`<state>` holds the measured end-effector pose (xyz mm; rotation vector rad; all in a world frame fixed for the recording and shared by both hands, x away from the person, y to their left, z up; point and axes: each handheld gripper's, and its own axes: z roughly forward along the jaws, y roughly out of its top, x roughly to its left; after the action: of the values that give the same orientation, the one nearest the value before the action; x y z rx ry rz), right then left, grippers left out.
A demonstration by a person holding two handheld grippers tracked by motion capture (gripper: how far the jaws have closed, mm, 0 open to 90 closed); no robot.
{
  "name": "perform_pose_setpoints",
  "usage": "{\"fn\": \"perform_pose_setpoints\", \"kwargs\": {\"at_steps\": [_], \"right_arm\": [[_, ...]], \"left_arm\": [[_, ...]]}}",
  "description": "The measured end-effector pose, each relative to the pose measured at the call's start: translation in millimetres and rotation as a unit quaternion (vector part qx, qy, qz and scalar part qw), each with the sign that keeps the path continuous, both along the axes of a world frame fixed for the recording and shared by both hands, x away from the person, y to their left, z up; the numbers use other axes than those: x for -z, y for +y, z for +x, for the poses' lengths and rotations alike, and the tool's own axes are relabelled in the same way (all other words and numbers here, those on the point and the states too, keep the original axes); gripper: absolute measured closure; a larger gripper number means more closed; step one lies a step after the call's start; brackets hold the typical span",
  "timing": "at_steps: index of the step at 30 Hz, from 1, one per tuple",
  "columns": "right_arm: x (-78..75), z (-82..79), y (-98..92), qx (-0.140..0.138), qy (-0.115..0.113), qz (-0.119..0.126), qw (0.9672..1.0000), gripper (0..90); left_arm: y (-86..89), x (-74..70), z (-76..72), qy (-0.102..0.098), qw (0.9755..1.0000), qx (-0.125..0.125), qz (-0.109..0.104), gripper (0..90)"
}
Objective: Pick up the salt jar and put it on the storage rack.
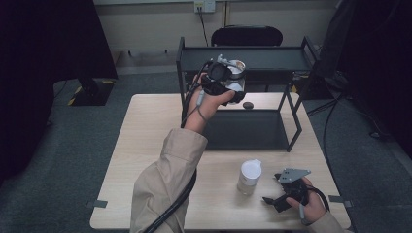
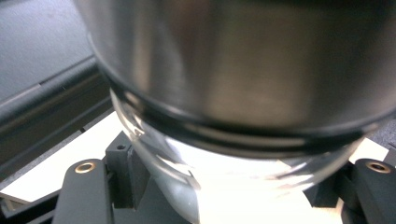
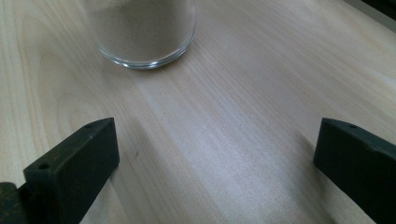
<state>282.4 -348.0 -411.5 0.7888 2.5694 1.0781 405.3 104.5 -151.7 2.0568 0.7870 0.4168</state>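
High at the back, my left gripper (image 1: 227, 81) is raised to the top shelf of the black rack (image 1: 272, 57). It is shut on a glass jar (image 1: 236, 68) with a steel cap. In the left gripper view the jar (image 2: 224, 84) sits tilted between the two black jaws of the left gripper (image 2: 231, 184), its clear glass pressed between them. A second jar (image 1: 250, 177) with a white lid and brownish powder stands on the table at the front. My right gripper (image 1: 273, 188) rests just right of it, open and holding nothing. The powder jar's base (image 3: 140, 32) lies ahead of the right gripper (image 3: 215, 154).
The rack's lower shelf (image 1: 248, 128) lies on the wooden table (image 1: 145, 136). A small dark round object (image 1: 248, 105) sits behind it. A black chair (image 1: 247, 35) stands beyond the rack. Bare tabletop stretches left of the sleeve (image 1: 165, 179).
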Motion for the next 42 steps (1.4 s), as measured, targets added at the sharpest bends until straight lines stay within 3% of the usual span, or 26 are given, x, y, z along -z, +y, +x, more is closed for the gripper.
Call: {"fn": "perform_pose_setpoints", "kwargs": {"at_steps": [12,42], "right_arm": [[-0.2,0.1,0.0,0.000,0.001,0.000,1.0000,0.0],[-0.2,0.0,0.0,0.000,0.001,0.000,1.0000,0.0]], "left_arm": [[0.2,-18.0,3.5,0.003,1.0000,0.008,-0.004,30.9],[-8.3,-45.5,14.6,0.003,1.0000,-0.003,-0.003,30.9]]}}
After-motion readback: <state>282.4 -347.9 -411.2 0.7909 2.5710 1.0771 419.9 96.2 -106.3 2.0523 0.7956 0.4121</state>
